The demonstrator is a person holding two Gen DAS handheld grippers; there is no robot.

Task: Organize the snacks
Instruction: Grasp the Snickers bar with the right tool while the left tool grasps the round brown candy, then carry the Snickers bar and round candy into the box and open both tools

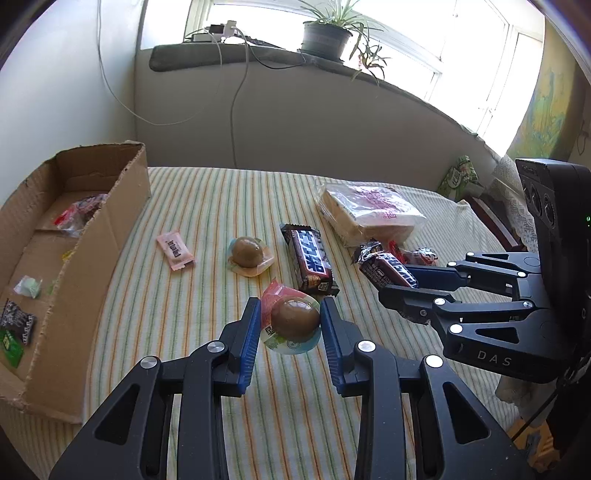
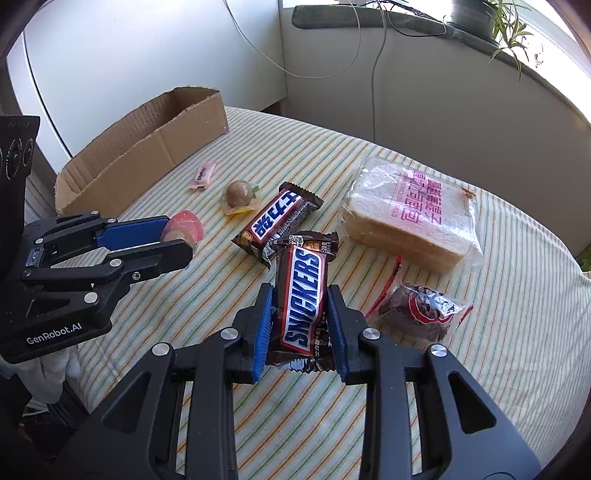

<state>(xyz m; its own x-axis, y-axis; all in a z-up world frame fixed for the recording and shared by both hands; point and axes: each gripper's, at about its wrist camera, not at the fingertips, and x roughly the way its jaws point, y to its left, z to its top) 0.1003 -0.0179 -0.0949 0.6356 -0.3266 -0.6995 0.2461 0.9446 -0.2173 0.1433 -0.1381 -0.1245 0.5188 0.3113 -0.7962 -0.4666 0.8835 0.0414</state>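
My left gripper [image 1: 289, 314] is shut on a packaged brown egg [image 1: 295, 317], held over the striped tablecloth; it also shows in the right wrist view [image 2: 177, 240]. My right gripper [image 2: 300, 295] is shut on a Snickers bar [image 2: 303, 299], seen from the side in the left wrist view [image 1: 388, 271]. A second Snickers bar [image 1: 310, 260] [image 2: 277, 221], another packaged egg [image 1: 248, 254] [image 2: 239, 195] and a small pink sachet [image 1: 175, 250] [image 2: 202, 174] lie on the cloth. A cardboard box [image 1: 92, 236] [image 2: 147, 147] at the left holds several snacks.
A bag of sliced bread [image 1: 369, 214] [image 2: 410, 218] and a wrapped dark cake [image 2: 421, 310] lie to the right. The table [image 2: 480, 369] ends near a wall with hanging cables and a windowsill with a potted plant [image 1: 325, 35].
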